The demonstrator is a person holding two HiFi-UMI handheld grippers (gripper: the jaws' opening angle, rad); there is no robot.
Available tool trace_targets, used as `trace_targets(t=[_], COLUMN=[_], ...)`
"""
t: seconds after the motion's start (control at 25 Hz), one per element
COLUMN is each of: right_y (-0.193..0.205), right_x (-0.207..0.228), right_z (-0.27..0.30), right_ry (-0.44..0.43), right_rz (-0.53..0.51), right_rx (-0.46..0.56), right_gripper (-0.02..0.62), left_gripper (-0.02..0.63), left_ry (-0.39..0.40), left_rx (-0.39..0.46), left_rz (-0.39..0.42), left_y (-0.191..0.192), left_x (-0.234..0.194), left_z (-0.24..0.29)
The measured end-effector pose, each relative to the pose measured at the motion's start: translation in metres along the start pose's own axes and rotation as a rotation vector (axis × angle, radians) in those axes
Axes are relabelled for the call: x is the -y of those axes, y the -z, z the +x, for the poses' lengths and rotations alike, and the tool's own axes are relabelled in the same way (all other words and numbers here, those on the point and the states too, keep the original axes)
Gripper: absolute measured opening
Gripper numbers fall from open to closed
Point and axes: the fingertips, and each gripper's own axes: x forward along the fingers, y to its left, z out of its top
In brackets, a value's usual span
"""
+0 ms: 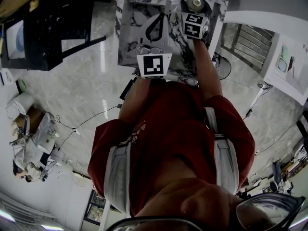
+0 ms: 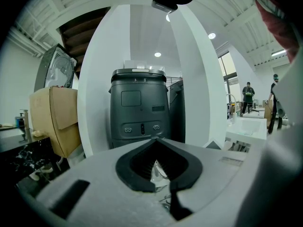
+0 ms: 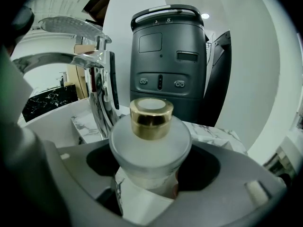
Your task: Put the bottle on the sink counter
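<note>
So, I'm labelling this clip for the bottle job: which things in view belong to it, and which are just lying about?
Belongs to the job:
- frosted bottle with gold cap, between the jaws of the right gripper
- marble sink counter

Just lying about:
- chrome faucet
- dark grey machine
- cardboard box

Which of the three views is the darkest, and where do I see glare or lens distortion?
Head view: the darkest, dim overall, with strong fisheye bending. Left gripper view: the ceiling lamps glare white and the corners go black. Right gripper view: the bottle is in focus, and the chrome faucet shows bright reflections.
</note>
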Motion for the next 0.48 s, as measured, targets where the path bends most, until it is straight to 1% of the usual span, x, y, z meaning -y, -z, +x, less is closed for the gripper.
trace_targets(t=[0.08,0.12,0.28,0.4,0.48], right_y=[0.000,0.000,-0.003,-0.005,-0.004], right_x=[0.000,0.001,0.003,0.004,0.004], right_z=[0.002,0.003,0.006,0.005,0.005], right_ry=[0.003,0.004,0.013,0.018,0.022], right_rz=[0.004,0.006,0.016,0.015,0.018], right_rx=[-0.004,-0.006,-0.002,0.005,0.004], right_gripper=[0.339,0.339,0.339,0.339,0.339], left_gripper=[0.002,0.002,0.002,0.002,0.002], left_ry=[0.005,0.005,-0.002,-0.011,-0.011], left_rx=[-0.034,-0.037,-0.021,0.019,-0.002], left_rz=[-0.001,0.001,0.022,0.015,0.008], left_y=[0.005,0.006,0.002,-0.005,-0.001], left_x=[0.001,0.001,0.000,-0.001,-0.002], left_z=[-0.003,-0.003,-0.005,-0.006,-0.008])
